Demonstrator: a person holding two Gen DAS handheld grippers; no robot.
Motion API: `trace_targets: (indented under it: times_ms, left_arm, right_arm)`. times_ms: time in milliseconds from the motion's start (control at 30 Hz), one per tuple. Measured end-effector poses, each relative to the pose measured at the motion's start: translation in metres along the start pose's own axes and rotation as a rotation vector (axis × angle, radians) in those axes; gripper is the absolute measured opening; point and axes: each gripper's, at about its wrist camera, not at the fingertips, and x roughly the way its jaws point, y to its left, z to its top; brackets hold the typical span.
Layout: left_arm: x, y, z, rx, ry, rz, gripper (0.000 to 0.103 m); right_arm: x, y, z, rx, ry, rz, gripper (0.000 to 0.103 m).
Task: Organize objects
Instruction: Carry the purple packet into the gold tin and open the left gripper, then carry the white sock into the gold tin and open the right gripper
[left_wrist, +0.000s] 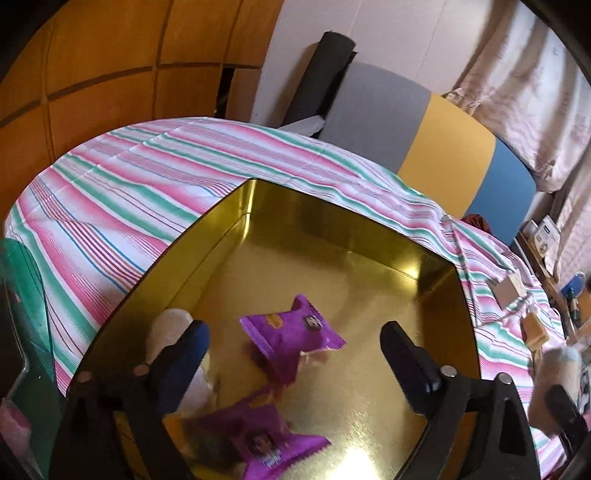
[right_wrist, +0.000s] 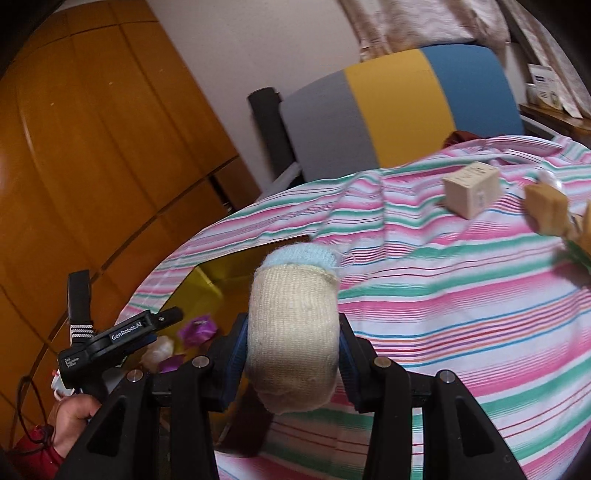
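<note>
A gold tin (left_wrist: 332, 206) lies open on the striped tablecloth (left_wrist: 147, 177). Inside it are two purple snack packets, one in the middle (left_wrist: 291, 332) and one nearer me (left_wrist: 269, 439), and a cream sock roll (left_wrist: 168, 325) beside my left finger. My left gripper (left_wrist: 295, 328) hangs open above the tin floor, its jaws wide apart and touching nothing. My right gripper (right_wrist: 291, 325) is shut on a cream sock roll with a light blue end (right_wrist: 295, 332), held above the cloth just right of the tin (right_wrist: 218, 273). That sock also shows blurred at the right edge (left_wrist: 557, 373).
A beige cube box (right_wrist: 471, 188) and a tan block (right_wrist: 546, 210) sit on the cloth at the far right. A grey, yellow and blue chair back (right_wrist: 399, 99) stands behind the table, a wooden wardrobe (right_wrist: 92, 147) to the left. A hand (right_wrist: 74, 413) holds the left tool.
</note>
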Motion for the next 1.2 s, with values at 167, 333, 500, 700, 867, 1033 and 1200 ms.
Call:
trace_targets:
  times_ms: [167,333,500,700,867,1033,1200]
  left_arm:
    - [-0.012,-0.002,-0.008,0.023,-0.016,-0.006,0.101]
    - [-0.025,0.011,-0.008,-0.017,-0.037,0.019,0.102]
    - [-0.041,0.033,-0.005,-0.09,-0.078,0.064,0.102]
    - [-0.058,0.052,-0.003,-0.118,-0.102,0.127,0.102]
    - [-0.07,0.072,-0.008,-0.186,-0.111,0.141,0.103]
    - [-0.074,0.08,-0.014,-0.216,-0.1,0.145,0.103]
    - [-0.072,0.076,-0.016,-0.211,-0.088,0.14,0.103]
  right_arm:
    - [0.006,0.02,-0.001,-0.035,0.019,0.039,0.045]
    - [0.019,0.04,-0.001,-0.083,0.061,0.076,0.045]
    - [0.048,0.075,-0.008,-0.199,0.148,0.079,0.045]
    - [0.095,0.099,-0.015,-0.231,0.282,0.055,0.045]
    - [0.124,0.106,-0.025,-0.211,0.379,0.064,0.045]
    - [0.145,0.108,-0.034,-0.176,0.442,0.069,0.046]
    - [0.133,0.104,-0.029,-0.139,0.394,0.086,0.051]
